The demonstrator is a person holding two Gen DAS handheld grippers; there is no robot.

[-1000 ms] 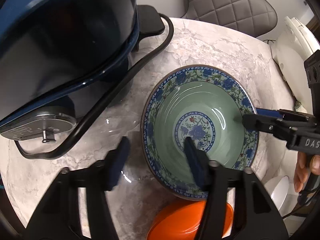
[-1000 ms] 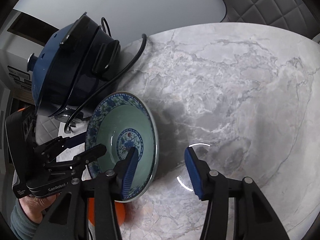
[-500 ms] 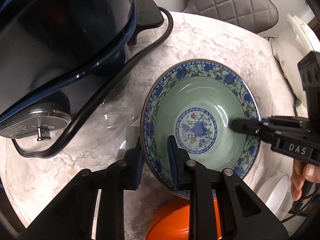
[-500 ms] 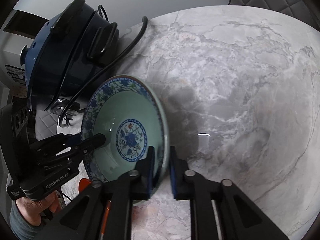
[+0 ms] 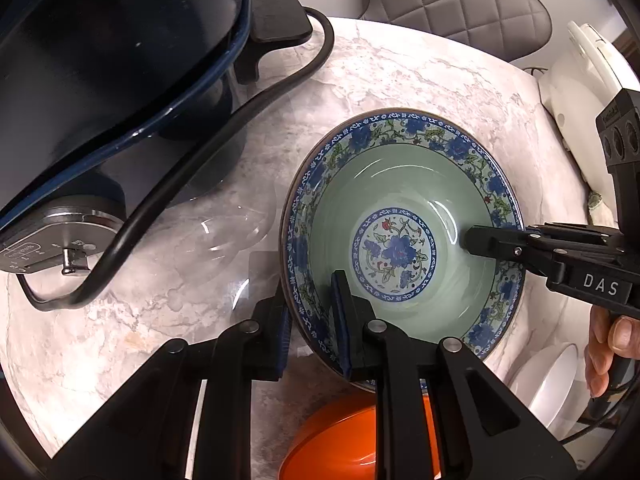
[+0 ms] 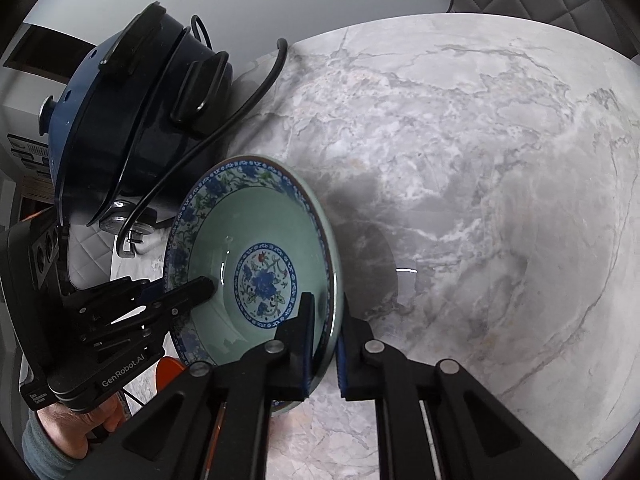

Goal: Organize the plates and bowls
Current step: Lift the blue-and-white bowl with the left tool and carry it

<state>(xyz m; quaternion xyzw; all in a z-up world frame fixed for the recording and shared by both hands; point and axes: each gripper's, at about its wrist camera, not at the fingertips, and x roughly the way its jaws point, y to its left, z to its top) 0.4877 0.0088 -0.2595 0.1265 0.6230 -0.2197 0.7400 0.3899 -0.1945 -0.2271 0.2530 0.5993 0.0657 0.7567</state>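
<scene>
Both grippers hold the same bowl (image 5: 400,236), a green one with a blue flower pattern. It hangs a little above the marble table (image 5: 400,80), tilted in the right wrist view. The left gripper (image 5: 310,320) pinches the bowl's near rim, one finger inside and one outside. The right gripper (image 6: 322,340) pinches the opposite rim in the same way, its pads pressed on the wall of the bowl.

Directly under the lifted bowl, at the table's near edge, an orange bowl (image 5: 340,444) shows. A white plate (image 5: 552,384) lies beside it, to the right in the left wrist view. A dark blue electric pot (image 5: 100,60) with its black cord (image 5: 192,176) stands close to the bowl on the far side.

I judge that the step in hand is carrying the bowl to its place, probably for stacking with the orange bowl. The next move calls for both grippers to travel together at equal speed. They should keep the bowl level and clear of the cord, then lower it centred before either grip opens.
</scene>
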